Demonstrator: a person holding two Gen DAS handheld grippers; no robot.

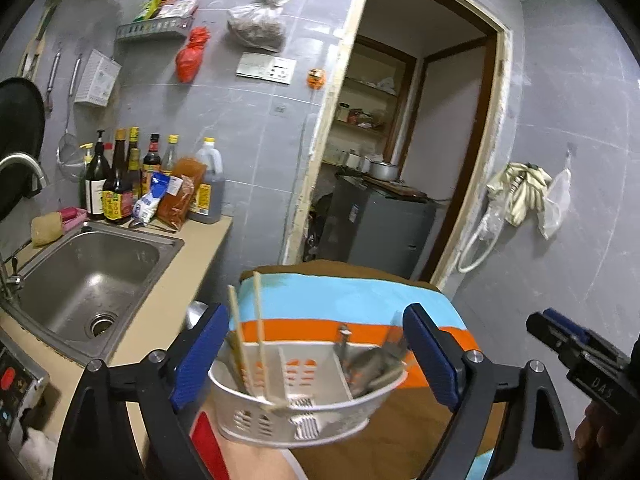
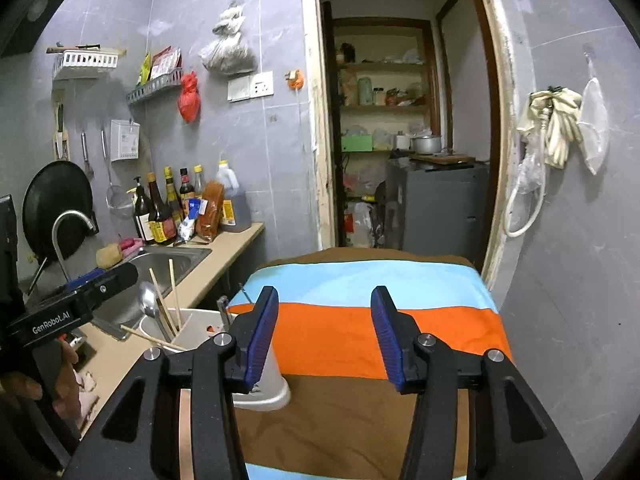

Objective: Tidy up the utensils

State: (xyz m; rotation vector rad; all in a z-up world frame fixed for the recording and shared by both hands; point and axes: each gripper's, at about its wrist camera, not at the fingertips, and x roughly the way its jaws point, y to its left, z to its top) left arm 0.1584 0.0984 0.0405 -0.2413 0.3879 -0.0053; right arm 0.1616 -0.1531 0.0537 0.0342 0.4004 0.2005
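While the white utensil basket (image 1: 304,396) is sitting near the striped cloth's (image 2: 360,328) left edge, both the left gripper (image 1: 316,356) and right gripper (image 2: 324,336) are gaping empty; nudging it risks toppling the chopsticks (image 1: 248,336).

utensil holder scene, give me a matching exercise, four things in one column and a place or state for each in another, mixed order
Things:
1. chopsticks
2. utensil holder
3. right tool
4. soy sauce bottles

Places or states:
A. open, holding nothing
B. on the counter behind the sink
C. standing in the holder's left compartment
D. on the striped cloth, between the left tool's open fingers

Pairs: 1-C, 2-D, 3-A, 4-B
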